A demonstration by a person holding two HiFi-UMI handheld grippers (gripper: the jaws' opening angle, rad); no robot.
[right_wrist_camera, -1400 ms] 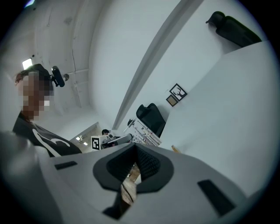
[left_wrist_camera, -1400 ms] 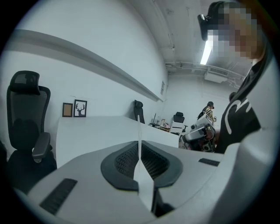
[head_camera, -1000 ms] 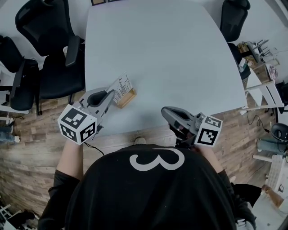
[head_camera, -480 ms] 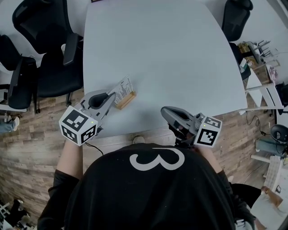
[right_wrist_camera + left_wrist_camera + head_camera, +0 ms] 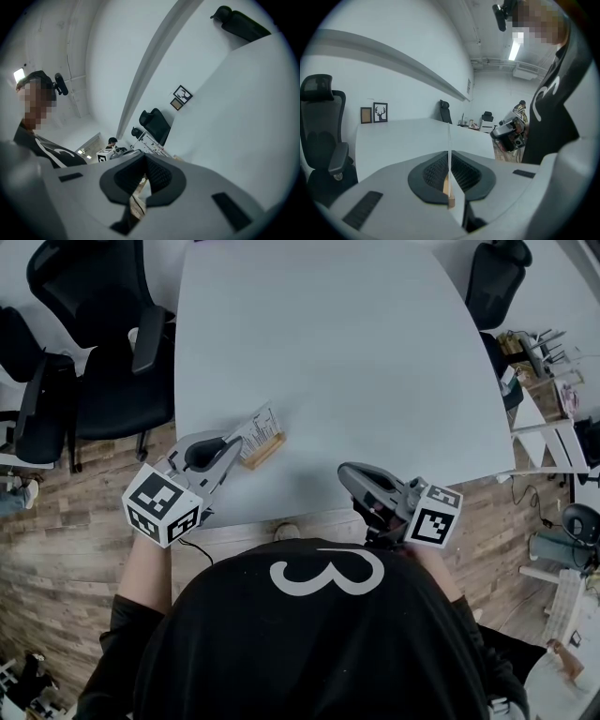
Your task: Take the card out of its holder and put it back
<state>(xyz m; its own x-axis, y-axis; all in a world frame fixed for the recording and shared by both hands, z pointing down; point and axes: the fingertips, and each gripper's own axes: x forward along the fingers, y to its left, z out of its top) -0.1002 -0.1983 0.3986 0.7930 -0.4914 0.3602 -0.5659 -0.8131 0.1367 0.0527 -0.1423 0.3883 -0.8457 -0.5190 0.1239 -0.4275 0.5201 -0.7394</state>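
- The pale desk [image 5: 356, 362] fills the middle of the head view, with black office chairs [image 5: 94, 352] at its left side.
- The left gripper [image 5: 234, 444] reaches over the near left corner, its jaws clenched flat on the card [image 5: 257, 425].
- The right gripper [image 5: 345, 470] hovers at the near edge to the right, well apart from the card, jaws pressed together on nothing.
- The card stands tilted in its holder.
- The wooden holder [image 5: 263, 449] rests on the desk just beyond the left gripper.

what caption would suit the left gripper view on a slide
Left gripper shut on the edge-on card, which sits in its wooden holder on the pale table.
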